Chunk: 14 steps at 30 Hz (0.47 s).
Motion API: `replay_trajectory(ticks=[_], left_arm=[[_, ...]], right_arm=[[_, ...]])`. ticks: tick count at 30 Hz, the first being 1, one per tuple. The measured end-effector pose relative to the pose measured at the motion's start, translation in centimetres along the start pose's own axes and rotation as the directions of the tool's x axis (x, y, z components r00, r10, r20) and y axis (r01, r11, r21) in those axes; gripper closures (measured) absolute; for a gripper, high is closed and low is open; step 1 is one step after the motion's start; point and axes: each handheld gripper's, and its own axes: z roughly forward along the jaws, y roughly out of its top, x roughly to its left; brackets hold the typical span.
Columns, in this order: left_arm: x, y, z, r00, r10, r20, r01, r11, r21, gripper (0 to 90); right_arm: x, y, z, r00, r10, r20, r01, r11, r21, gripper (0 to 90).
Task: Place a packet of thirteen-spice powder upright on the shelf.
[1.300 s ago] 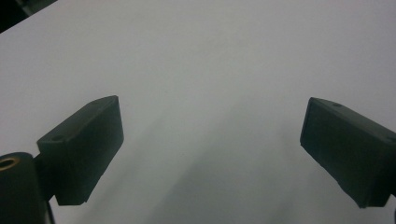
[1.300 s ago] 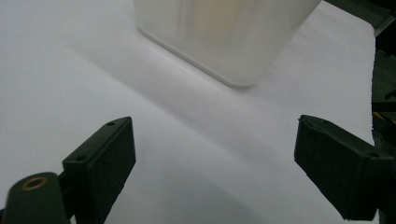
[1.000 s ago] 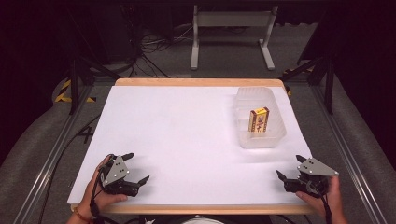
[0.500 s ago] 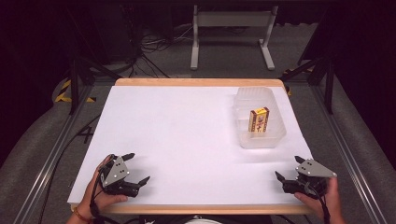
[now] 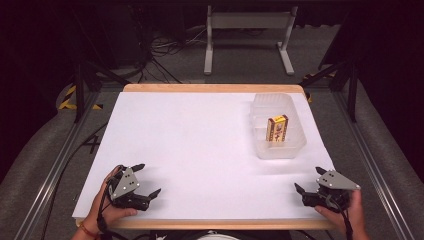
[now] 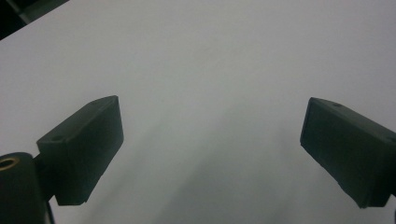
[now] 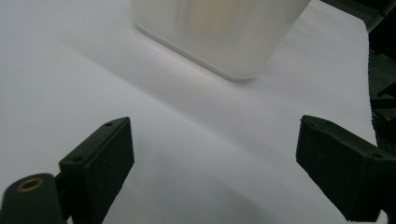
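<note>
box: small yellow and brown carton [image 5: 277,129] sitting inside the translucent tub [image 5: 295,145]; well ahead of the right claw and a bit to its inner side, way off across the table from the left claw; looks like it's leaning on one of its edges rather than lying flat, can't say for sure

box axis: long side runs pretty much away from the person toward the far edge of the table, top end tipped very slightly to the right; same direction as the tub's long side

label: there's a brown panel with some printing in the middle of the yellow face, but it's way too small and blurry to read; no brand I can make out

tub: frosted plastic, rectangular, on the right part of the white table [image 5: 200,145]; in the right gripper view it's straight ahead of the jaws [image 7: 219,37], apart from them, with a faint yellowish glow through the wall

left claw: left gripper [image 5: 148,180] at the near left corner, held in a hand [image 5: 107,212]; jaws spread wide with just bare white tabletop between them [image 6: 210,140]

right claw: right gripper [image 5: 309,180] at the near right corner, hand [image 5: 352,212] behind it; jaws wide apart too, gripping nothing [image 7: 212,163]; pointing up toward the tub

beyond the table: grey floor, cables, a white metal stand [image 5: 247,30]
</note>
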Motion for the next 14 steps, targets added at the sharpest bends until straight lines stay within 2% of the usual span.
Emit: replay_trajectory(ticks=[8,14], left_arm=[[0.06,0.0,-0.01,1.0,-0.002,0.0,0.002,1.0,-0.003,6.7],[0.02,0.05,0.08,1.0,-0.009,0.001,0.009,1.0,-0.002,6.7]], right_arm=[[0.25,0.07,0.15,0.9999,-0.016,0.004,0.016,1.0,0.005,11.9],[0.23,0.15,0.05,0.9999,-0.008,0.007,0.008,1.0,-0.004,11.6]])
